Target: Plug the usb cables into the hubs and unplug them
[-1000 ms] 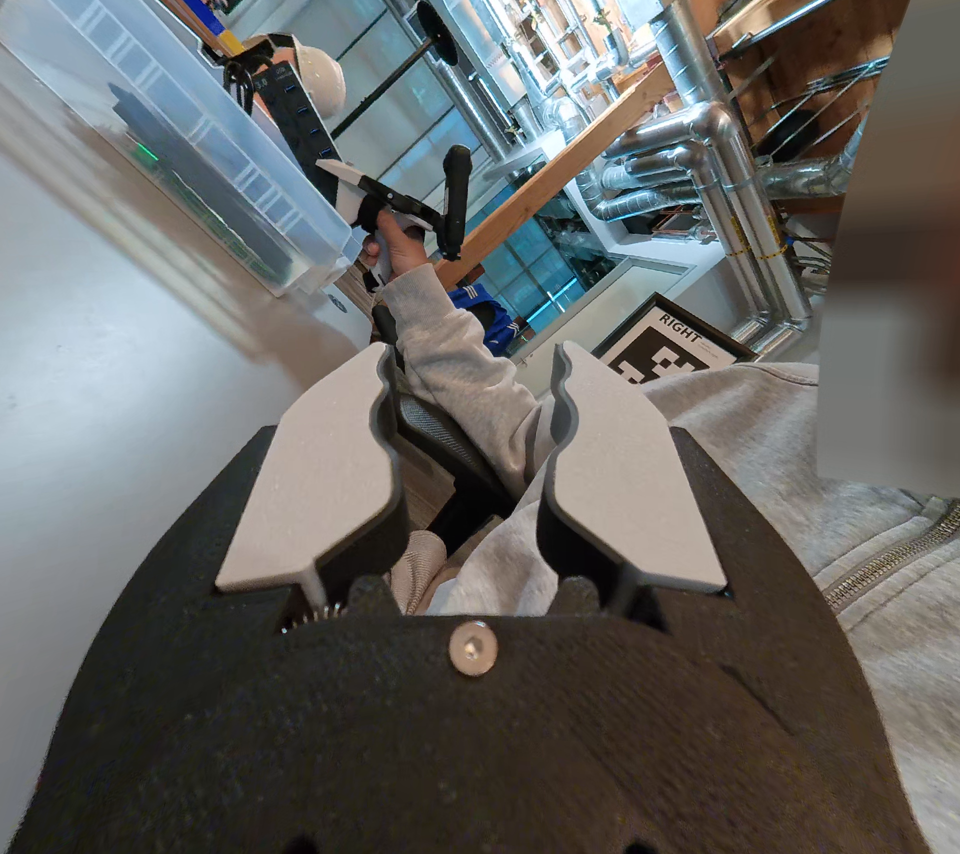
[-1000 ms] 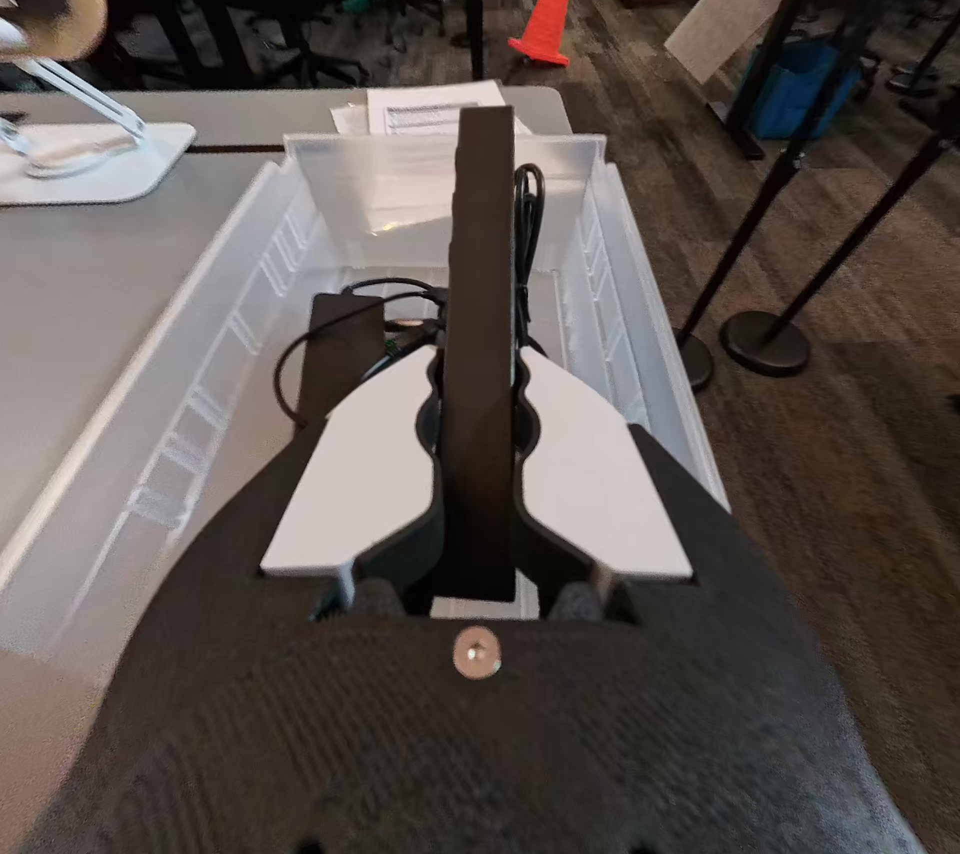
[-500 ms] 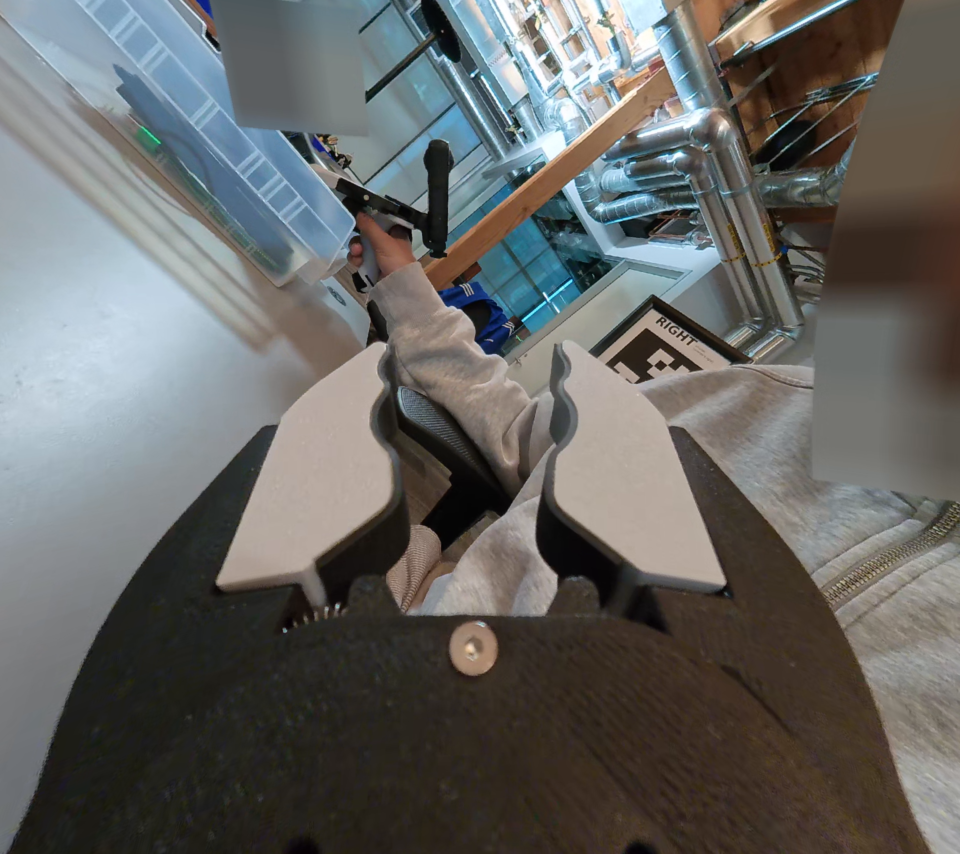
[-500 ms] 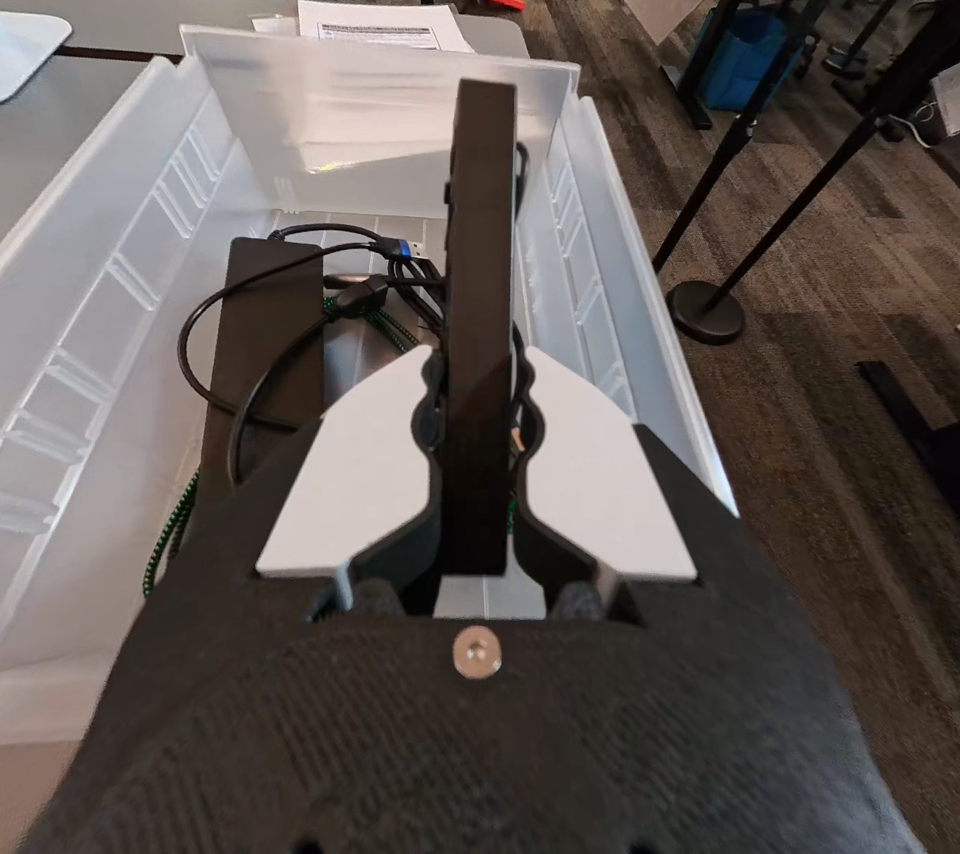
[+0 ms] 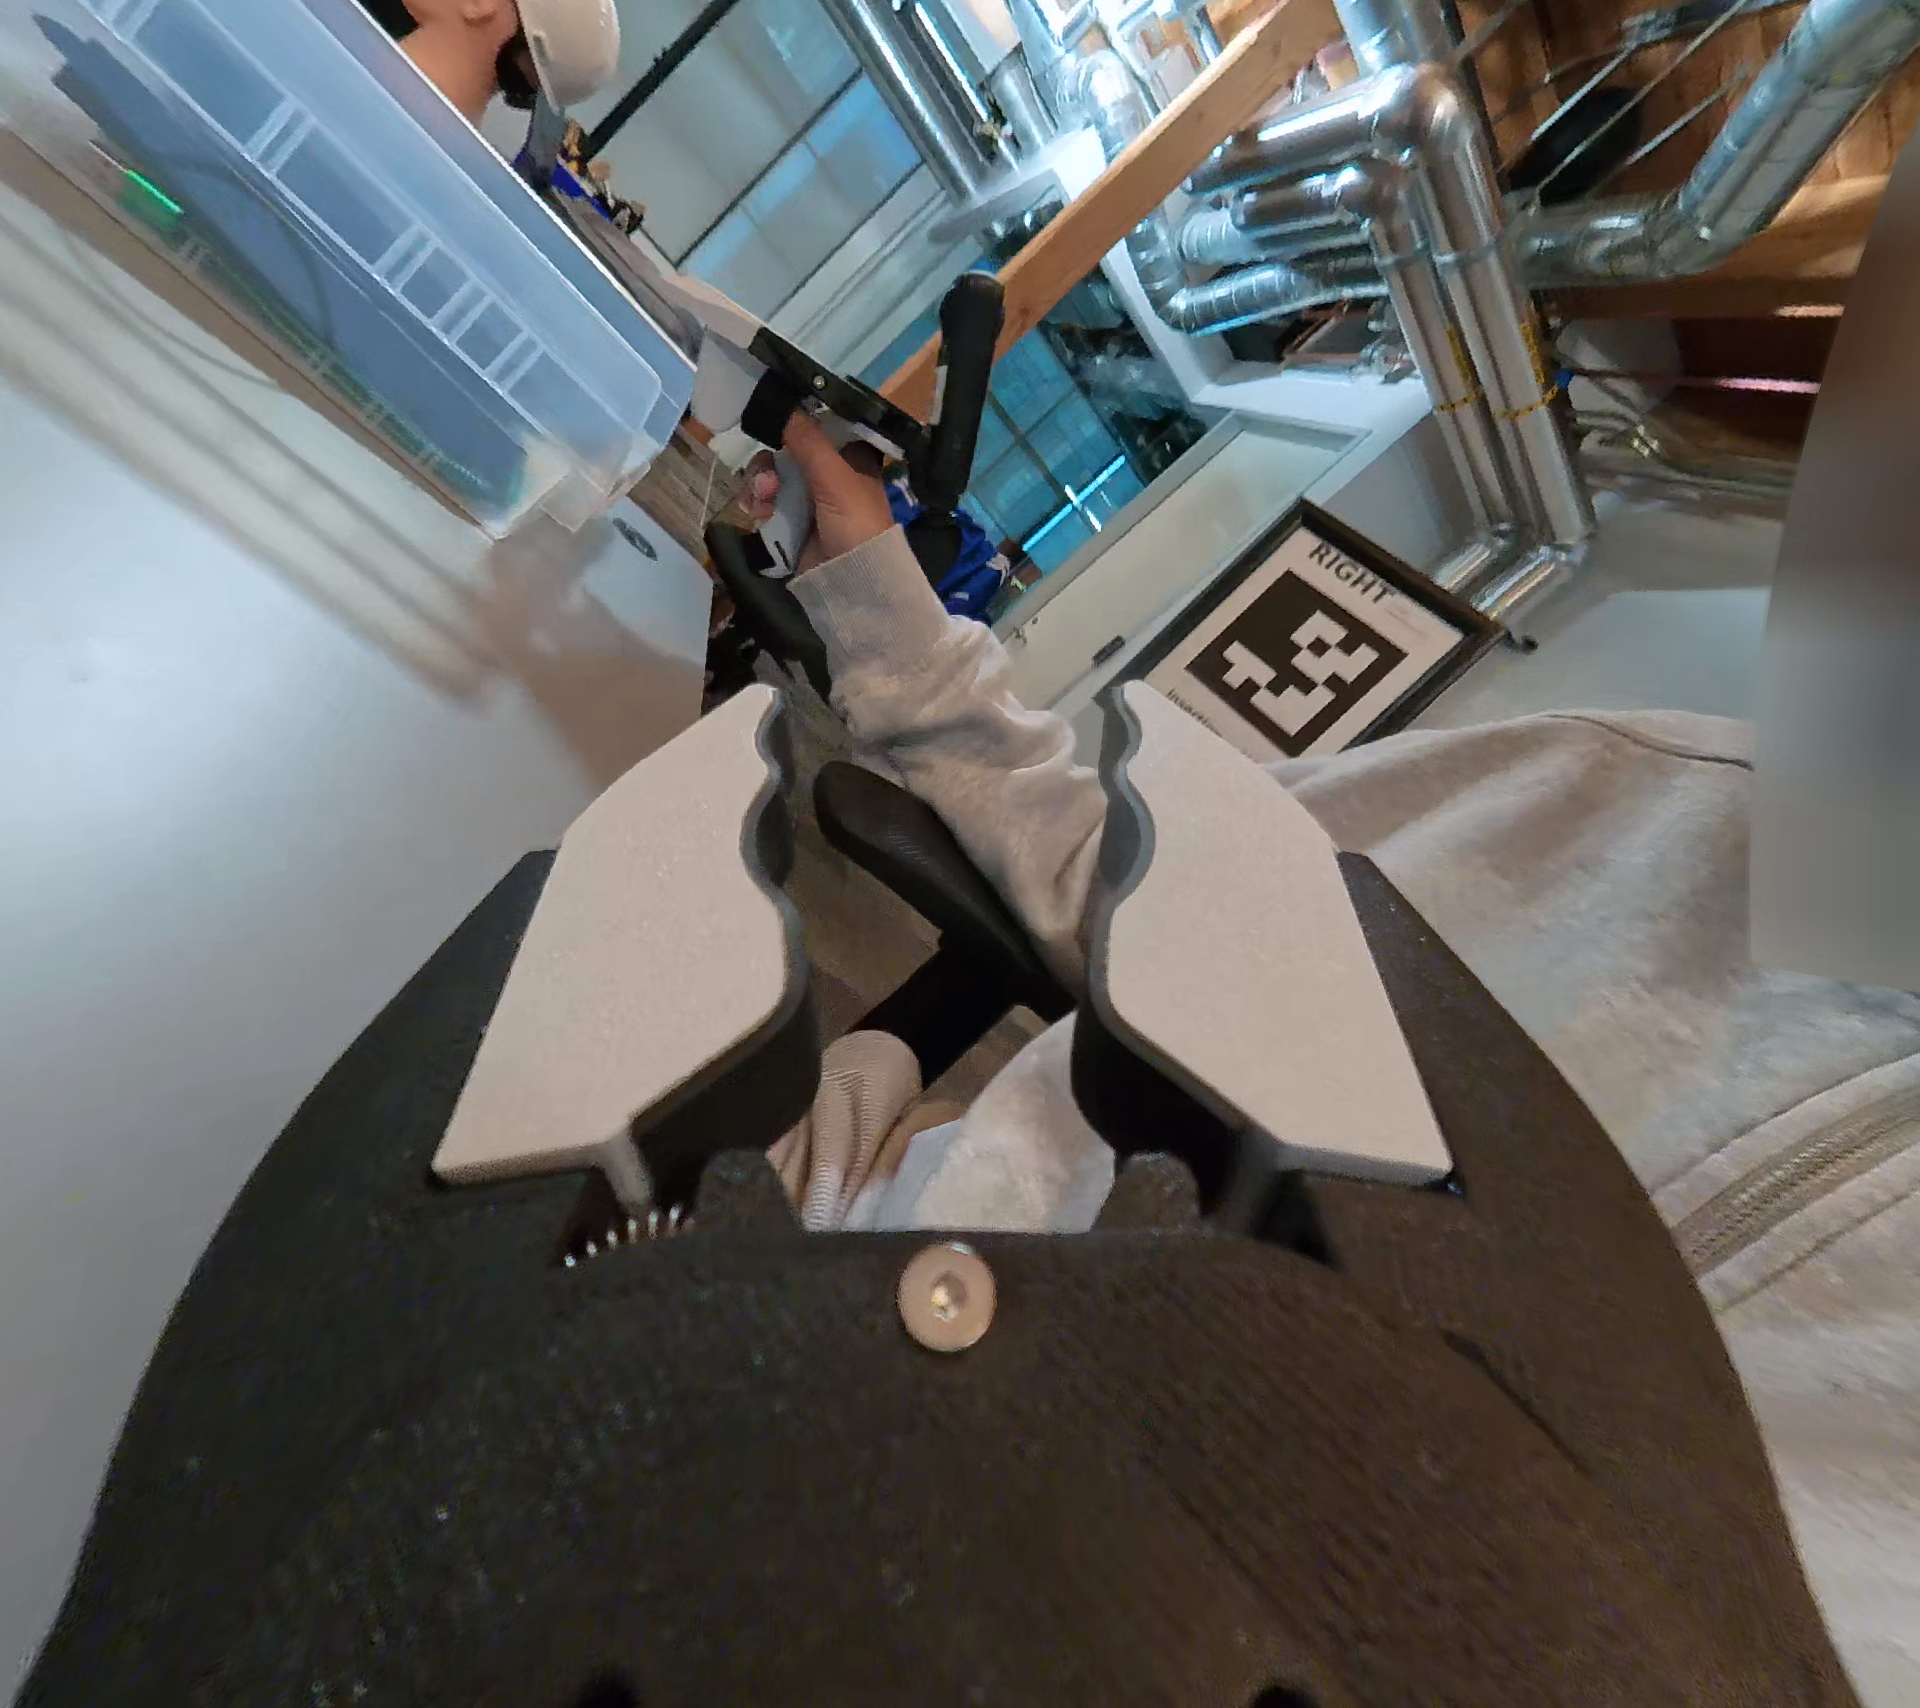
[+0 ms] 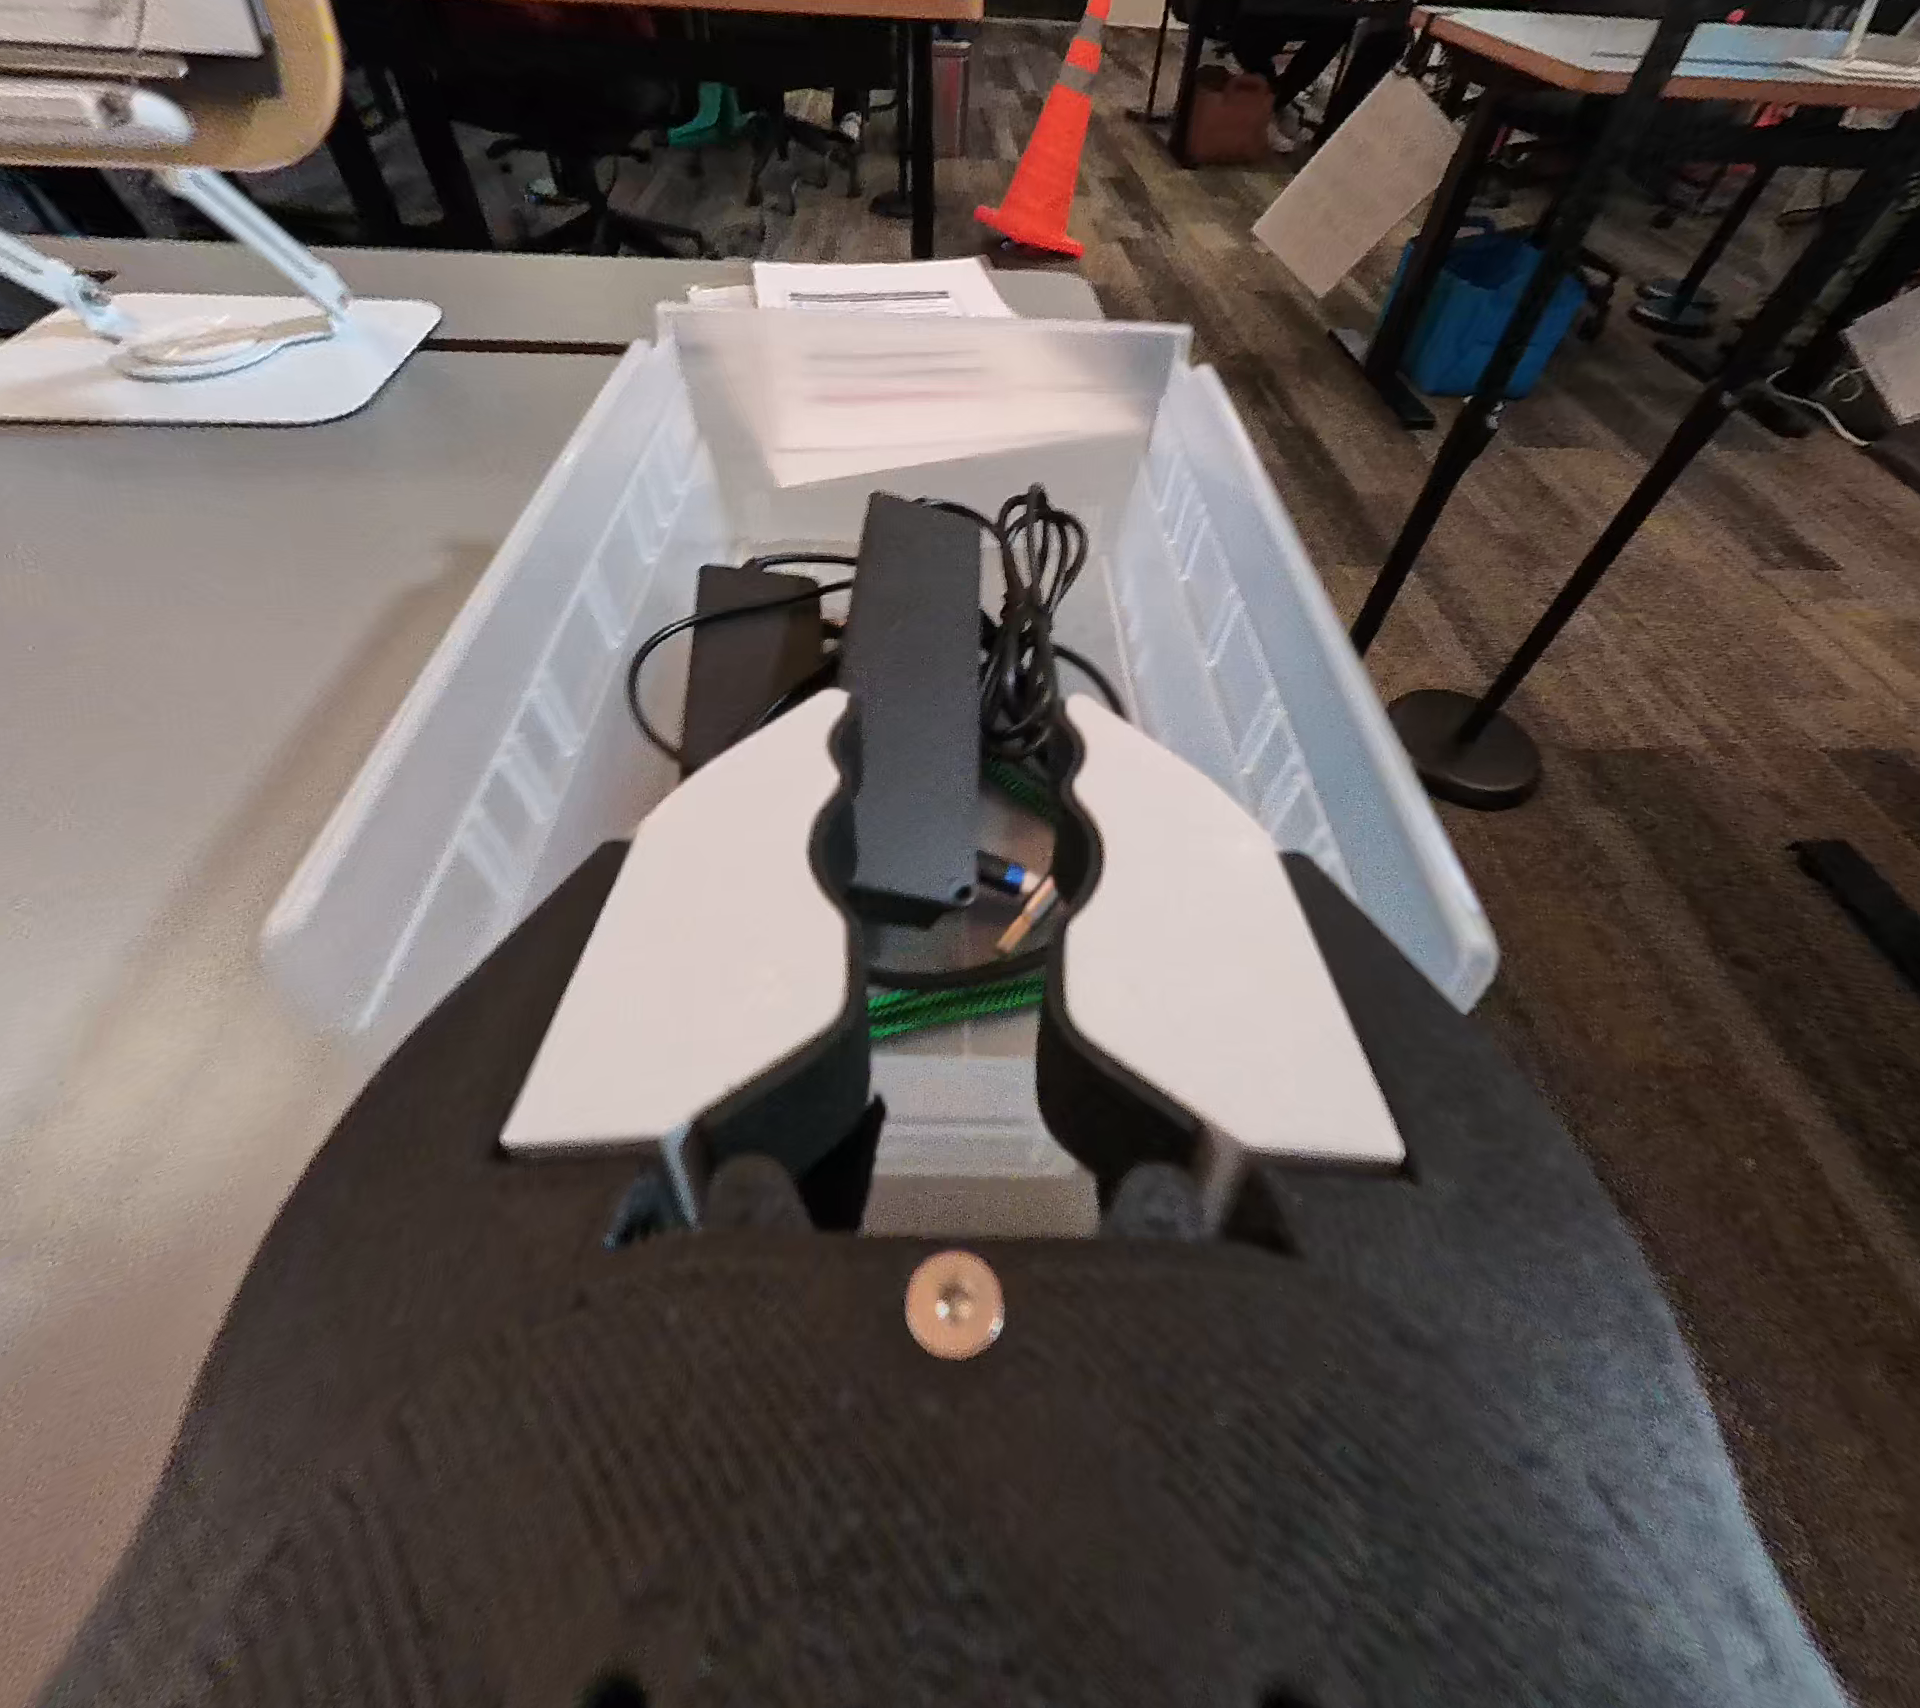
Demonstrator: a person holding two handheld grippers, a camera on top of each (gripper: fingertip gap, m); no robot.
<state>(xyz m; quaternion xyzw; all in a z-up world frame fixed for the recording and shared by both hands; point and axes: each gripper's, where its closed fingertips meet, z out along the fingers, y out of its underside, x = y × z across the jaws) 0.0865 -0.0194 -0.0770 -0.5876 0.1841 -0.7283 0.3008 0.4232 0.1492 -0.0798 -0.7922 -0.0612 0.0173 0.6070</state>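
- Right wrist view: the right tongs (image 6: 954,723) are parted above a clear plastic bin (image 6: 1299,723) on the grey tabletop (image 6: 208,671), gripping nothing.
- A long black hub (image 6: 914,723) lies free in the bin, seen between the fingers.
- A second black hub (image 6: 743,661) lies left of it, among black cables (image 6: 1029,609) and a green braided cable (image 6: 951,998).
- Left wrist view: the left tongs (image 5: 940,733) are open and empty, pointing at a grey sleeve (image 5: 966,723); the bin (image 5: 343,224) sits far off.
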